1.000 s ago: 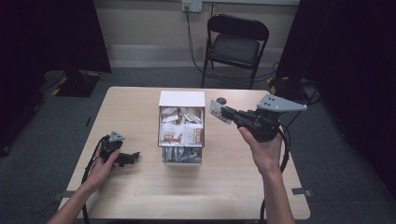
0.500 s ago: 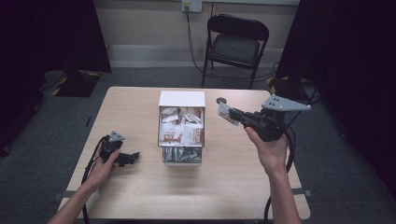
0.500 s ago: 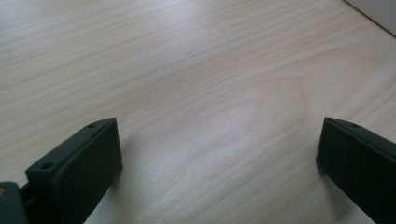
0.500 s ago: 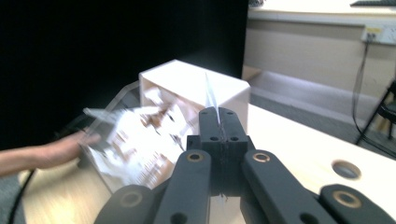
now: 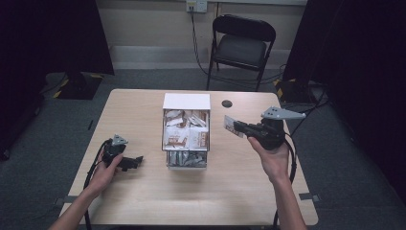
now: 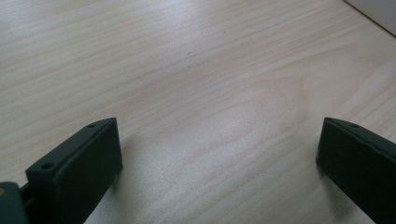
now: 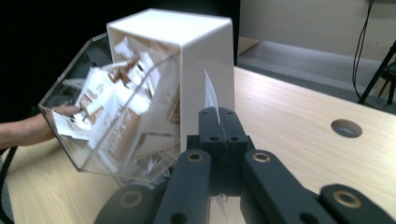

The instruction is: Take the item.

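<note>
The right gripper [image 5: 238, 128] sits right of centre in the high view, its jaws pressed together on a thin packet [image 5: 230, 125] — in the right gripper view that packet [image 7: 211, 100] stands edge-on, poking up between the jaws. Here's what has changed: over the last second this gripper has drawn away from the box [image 5: 186, 130] toward the right side of the frame, and the packet has come with it, so it now hangs in the air just beside the box's right wall instead of over the opening. That reads as a clean pick: one packet out, the rest heaped inside the clear-fronted box [image 7: 140, 93] at the middle of the table [image 5: 230, 191]. Over at lower left, the left gripper [image 5: 129, 163] hasn't budged; it rests low on the wood, jaws spread wide with nothing between them, bare tabletop [image 6: 196, 84] ahead. Next, I'd guess, comes setting the packet down somewhere on the open table to the right.
</note>
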